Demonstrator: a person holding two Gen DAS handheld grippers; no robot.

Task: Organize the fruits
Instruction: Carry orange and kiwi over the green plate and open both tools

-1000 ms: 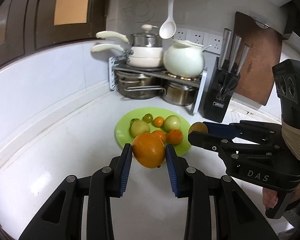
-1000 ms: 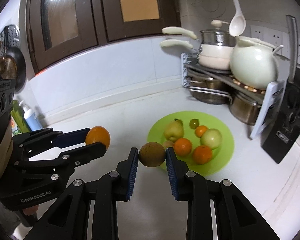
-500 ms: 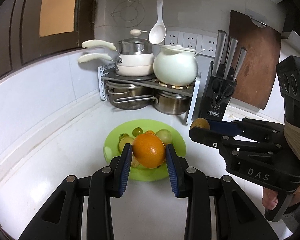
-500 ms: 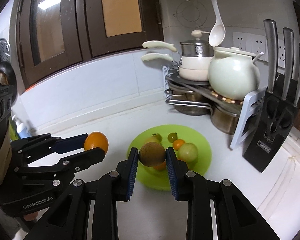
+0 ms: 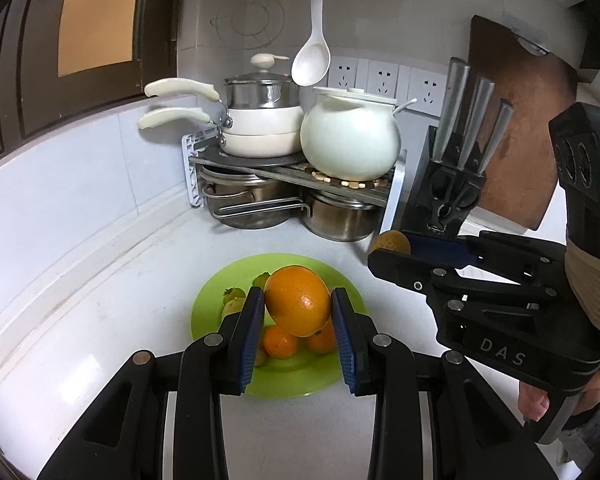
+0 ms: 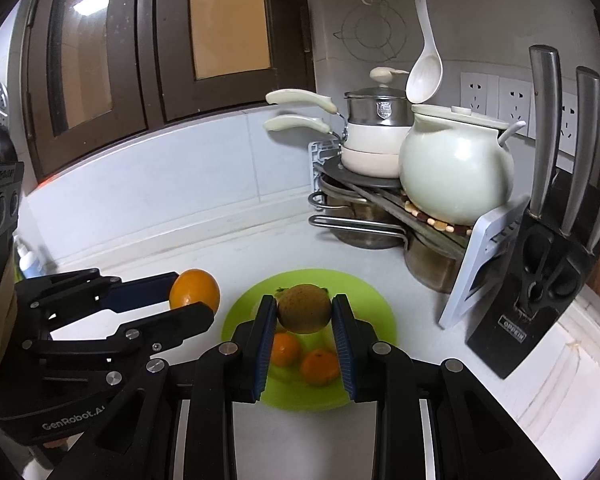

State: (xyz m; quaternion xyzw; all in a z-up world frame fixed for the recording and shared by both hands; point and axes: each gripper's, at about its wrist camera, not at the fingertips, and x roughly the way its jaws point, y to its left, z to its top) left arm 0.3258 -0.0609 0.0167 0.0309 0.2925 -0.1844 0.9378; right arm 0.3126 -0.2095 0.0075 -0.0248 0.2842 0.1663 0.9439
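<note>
Green plate [image 5: 236, 280] lies just below both carried fruits: left gripper [image 5: 298, 312] clamps an orange [image 5: 297, 300], right gripper [image 6: 305, 314] a brown fruit [image 6: 304, 308].

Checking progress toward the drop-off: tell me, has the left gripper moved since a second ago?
Yes. The left gripper, shut on the orange, has advanced toward the green plate and pot rack, which look nearer now.
</note>
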